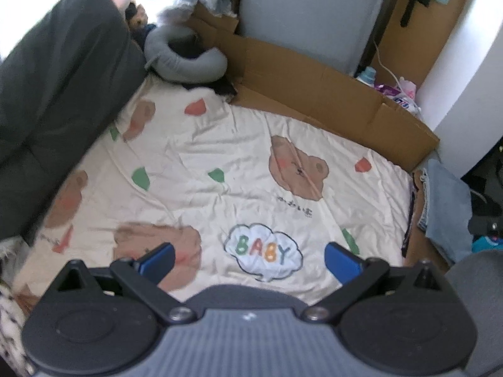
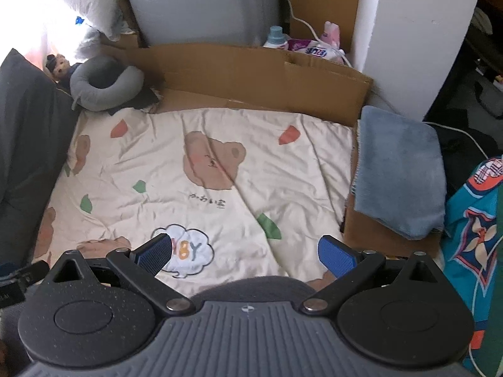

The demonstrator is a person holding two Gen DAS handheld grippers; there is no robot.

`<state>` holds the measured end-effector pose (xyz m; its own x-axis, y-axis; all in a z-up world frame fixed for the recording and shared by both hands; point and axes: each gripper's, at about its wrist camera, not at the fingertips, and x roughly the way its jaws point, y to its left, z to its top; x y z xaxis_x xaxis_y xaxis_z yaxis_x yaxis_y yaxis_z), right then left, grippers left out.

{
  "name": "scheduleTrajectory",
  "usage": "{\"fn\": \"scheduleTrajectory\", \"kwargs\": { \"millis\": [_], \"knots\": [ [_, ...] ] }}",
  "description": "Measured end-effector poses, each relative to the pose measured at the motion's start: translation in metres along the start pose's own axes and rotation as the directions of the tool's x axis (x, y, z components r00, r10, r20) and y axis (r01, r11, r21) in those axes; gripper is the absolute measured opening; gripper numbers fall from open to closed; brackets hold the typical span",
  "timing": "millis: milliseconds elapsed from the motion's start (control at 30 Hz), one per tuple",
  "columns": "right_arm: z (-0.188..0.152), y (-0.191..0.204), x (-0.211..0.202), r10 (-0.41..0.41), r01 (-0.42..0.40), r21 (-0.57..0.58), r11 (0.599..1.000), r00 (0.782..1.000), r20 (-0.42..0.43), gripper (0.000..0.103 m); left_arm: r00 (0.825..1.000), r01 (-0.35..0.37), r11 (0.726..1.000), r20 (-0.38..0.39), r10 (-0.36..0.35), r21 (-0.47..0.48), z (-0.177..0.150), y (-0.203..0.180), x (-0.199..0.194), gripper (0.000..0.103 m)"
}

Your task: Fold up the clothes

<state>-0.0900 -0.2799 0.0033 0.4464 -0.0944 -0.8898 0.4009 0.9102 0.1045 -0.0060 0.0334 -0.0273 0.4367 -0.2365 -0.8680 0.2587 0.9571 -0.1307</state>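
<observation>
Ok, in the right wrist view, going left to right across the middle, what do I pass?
Dark quilt → bear-print sheet → folded blue towel → teal patterned cloth.

tools 2 [image 1: 250, 259] [image 2: 245, 256] | folded blue towel [image 2: 397, 172] 1 | neck pillow [image 2: 105, 83] 1 | bear sheet [image 2: 204, 172] 1

Left gripper [image 1: 250, 259] and right gripper [image 2: 245, 256] — identical in build. Each is formed of a grey ribbed housing [image 2: 248, 342], marked at its top centre with a small white cross-in-circle. Beside the housing, two black round discs [image 1: 85, 325] are set, one on either side. From silver screws [image 2: 179, 304] at the housing's upper corners, black link arms are carried outward to blue, finely textured finger pads [image 2: 336, 259] — one per side.
</observation>
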Motion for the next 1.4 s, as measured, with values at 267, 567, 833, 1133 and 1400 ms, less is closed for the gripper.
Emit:
{"fn": "scheduleTrajectory", "kwargs": {
  "millis": [267, 567, 833, 1133, 1400],
  "knots": [
    [-0.002, -0.021, 0.009, 0.037, -0.036, 0.055, 0.998, 0.999, -0.017, 0.102, 0.997, 0.059, 0.997, -0.039, -0.061, -0.057, 0.001, 0.008, 0.012, 0.102],
    [-0.002, -0.033, 0.011, 0.04, -0.039, 0.079, 0.996, 0.999, -0.012, 0.102, 0.998, 0.041, 0.999, -0.04, -0.041, -0.006, -0.001, -0.001, 0.012, 0.102],
    [-0.003, -0.033, 0.009, 0.021, -0.021, 0.067, 0.998, 1.0, 0.003, 0.102, 0.999, -0.033, 0.998, -0.03, 0.035, 0.06, 0.001, -0.015, 0.013, 0.102],
    [-0.002, -0.032, 0.009, 0.025, -0.025, 0.056, 0.998, 1.0, 0.0, 0.102, 0.997, -0.075, 0.995, 0.006, 0.075, 0.069, -0.002, -0.016, 0.006, 0.102],
    [-0.004, -0.03, 0.008, 0.003, -0.003, 0.046, 0.999, 1.0, 0.0, 0.102, 0.997, -0.082, 0.994, 0.016, 0.081, 0.069, -0.003, -0.015, 0.006, 0.099]
  ]
}}
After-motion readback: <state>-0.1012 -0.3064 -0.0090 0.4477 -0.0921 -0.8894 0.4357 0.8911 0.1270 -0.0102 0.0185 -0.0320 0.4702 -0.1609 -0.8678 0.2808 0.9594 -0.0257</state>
